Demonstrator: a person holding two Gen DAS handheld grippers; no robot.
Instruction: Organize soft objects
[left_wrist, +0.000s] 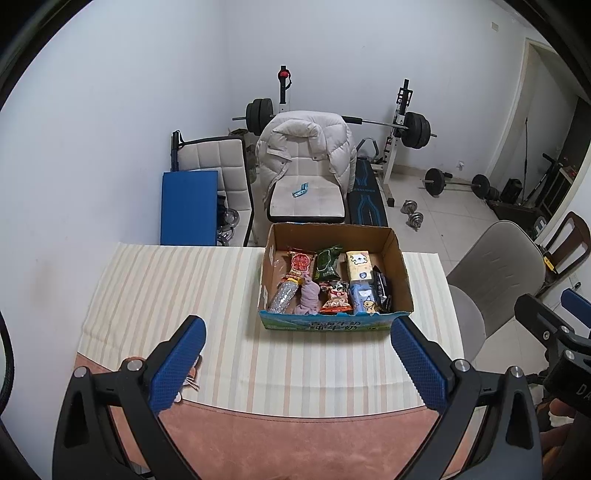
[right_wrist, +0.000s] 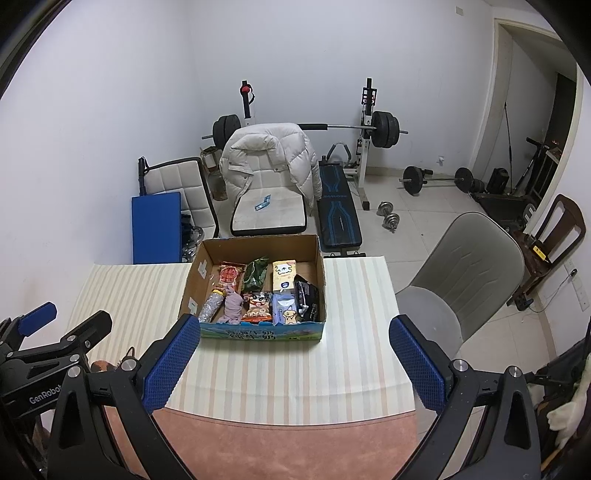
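Hovering above the near edge of the table (left_wrist: 166, 288), the left gripper (left_wrist: 295, 354) and the right gripper (right_wrist: 291, 354) both have their jaws spread wide, holding nothing. A cardboard box (right_wrist: 321, 273) sits on the striped cloth (right_wrist: 280, 376) at the table's far edge, packed with snack packets, a mauve plush toy (left_wrist: 309, 297) and a yellow tissue pack (right_wrist: 283, 275). Bare striped cloth lies between the grippers and the box's near wall, and more to the box's left. A grey chair (right_wrist: 461, 273) stands just beside the table's right edge.
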